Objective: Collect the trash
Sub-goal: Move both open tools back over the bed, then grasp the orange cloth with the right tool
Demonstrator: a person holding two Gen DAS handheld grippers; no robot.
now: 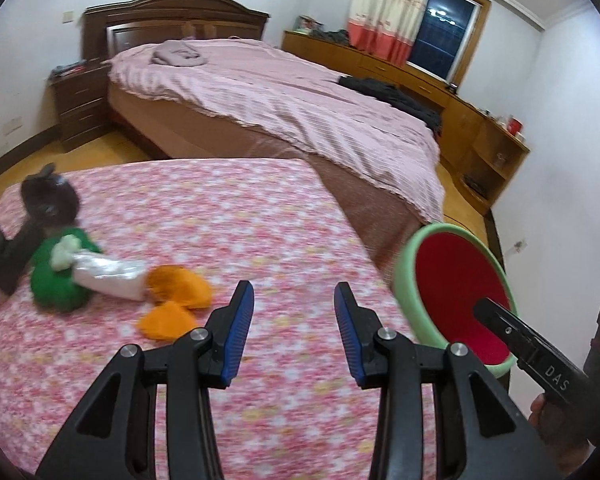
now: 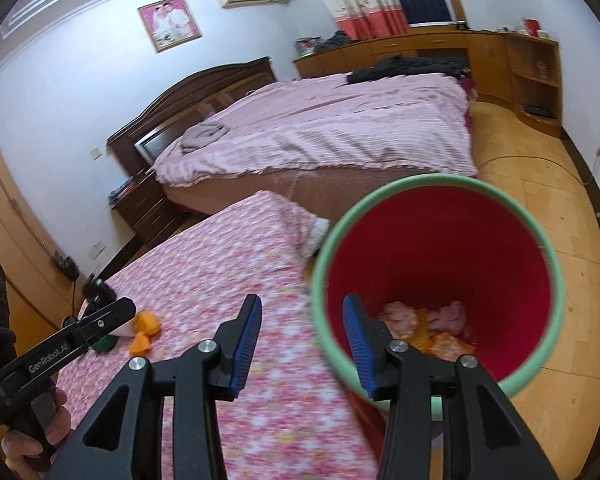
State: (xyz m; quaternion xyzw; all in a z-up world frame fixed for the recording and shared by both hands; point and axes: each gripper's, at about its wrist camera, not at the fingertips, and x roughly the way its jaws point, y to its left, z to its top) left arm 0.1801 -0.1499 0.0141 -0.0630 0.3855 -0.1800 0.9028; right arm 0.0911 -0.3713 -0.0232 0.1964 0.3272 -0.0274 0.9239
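From the left wrist view, the left tongs (image 1: 294, 312) hang over the flowery table (image 1: 228, 216) with the blue pads spread apart and nothing between them. Near the table's left edge lies the trash: a green lump (image 1: 56, 276), a white wrapper (image 1: 112, 274) touching it, and two orange peels (image 1: 178, 280) just beside the wrapper. A dark lump (image 1: 50, 200) sits behind them. The bin (image 1: 456, 292), red inside with a green rim, is off the table's right edge, tipped toward us.

From the right wrist view, the right tongs (image 2: 302, 338) straddle the bin's (image 2: 440, 240) near rim, one pad outside and one inside. I cannot tell if they squeeze it. Pink and orange scraps (image 2: 424, 320) lie at the bin's bottom. The peels (image 2: 146, 330) sit by the table's (image 2: 228, 264) left edge.
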